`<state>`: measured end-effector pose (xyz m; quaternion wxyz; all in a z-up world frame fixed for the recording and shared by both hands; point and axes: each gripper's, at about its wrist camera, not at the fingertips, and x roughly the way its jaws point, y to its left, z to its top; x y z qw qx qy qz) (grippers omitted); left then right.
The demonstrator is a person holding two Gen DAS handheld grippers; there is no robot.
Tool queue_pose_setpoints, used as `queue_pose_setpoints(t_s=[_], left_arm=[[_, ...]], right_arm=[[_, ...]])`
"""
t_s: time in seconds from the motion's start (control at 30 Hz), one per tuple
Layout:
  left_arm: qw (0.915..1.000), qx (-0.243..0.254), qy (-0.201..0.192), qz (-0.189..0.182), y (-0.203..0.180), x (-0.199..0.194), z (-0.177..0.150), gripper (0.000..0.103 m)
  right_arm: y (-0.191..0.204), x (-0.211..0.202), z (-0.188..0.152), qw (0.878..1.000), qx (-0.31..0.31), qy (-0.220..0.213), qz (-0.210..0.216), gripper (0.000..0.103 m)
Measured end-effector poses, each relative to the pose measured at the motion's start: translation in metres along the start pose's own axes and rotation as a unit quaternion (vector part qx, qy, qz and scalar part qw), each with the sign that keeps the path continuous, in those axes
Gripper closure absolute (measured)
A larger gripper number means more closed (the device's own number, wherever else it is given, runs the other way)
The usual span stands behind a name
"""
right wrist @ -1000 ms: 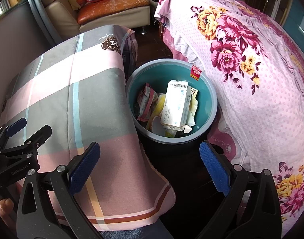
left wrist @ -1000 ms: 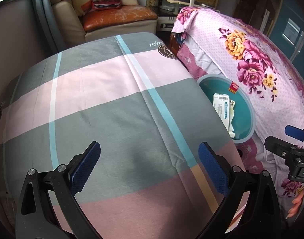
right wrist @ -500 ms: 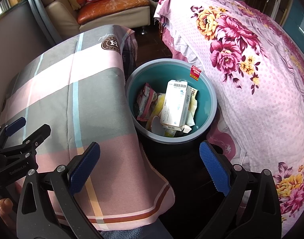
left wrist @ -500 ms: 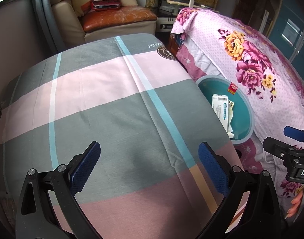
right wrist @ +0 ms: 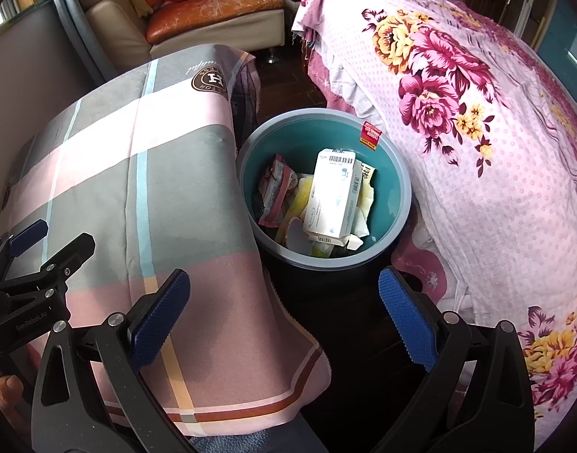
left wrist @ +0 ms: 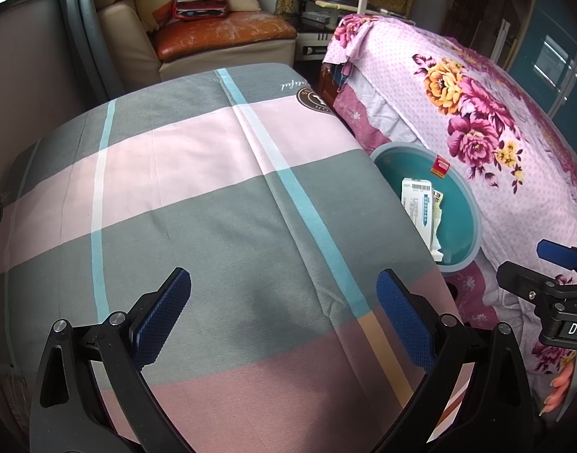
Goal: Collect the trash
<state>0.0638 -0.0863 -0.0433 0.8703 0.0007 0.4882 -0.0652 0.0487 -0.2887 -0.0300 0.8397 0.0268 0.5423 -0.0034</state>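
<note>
Two empty hand-held grippers, your left (left wrist: 283, 317) and right (right wrist: 284, 315), were spread wide; the teal bin (right wrist: 400, 204) held a white box (right wrist: 332, 192) and wrappers (right wrist: 275, 190).

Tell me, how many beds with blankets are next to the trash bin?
2. The plaid bed is left of the bin; the flowery bed is right of it. The bin stands in the gap between them.

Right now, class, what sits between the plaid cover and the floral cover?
The bin stands on the dark floor between the plaid cover and the floral cover, with trash inside; the right wrist view shows it best.
</note>
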Motion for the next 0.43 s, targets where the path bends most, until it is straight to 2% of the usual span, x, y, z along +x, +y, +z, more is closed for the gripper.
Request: queue_pose_setpoints(t_s=[0.43], left_arm=[[0.9998, -0.001, -0.006, 0.021, 0.0026, 0.0008, -0.0012, 0.004]], right_arm=[[-0.0046, 0.0030, -0.0037, 1.000, 0.003, 0.002, -0.004, 0.007]])
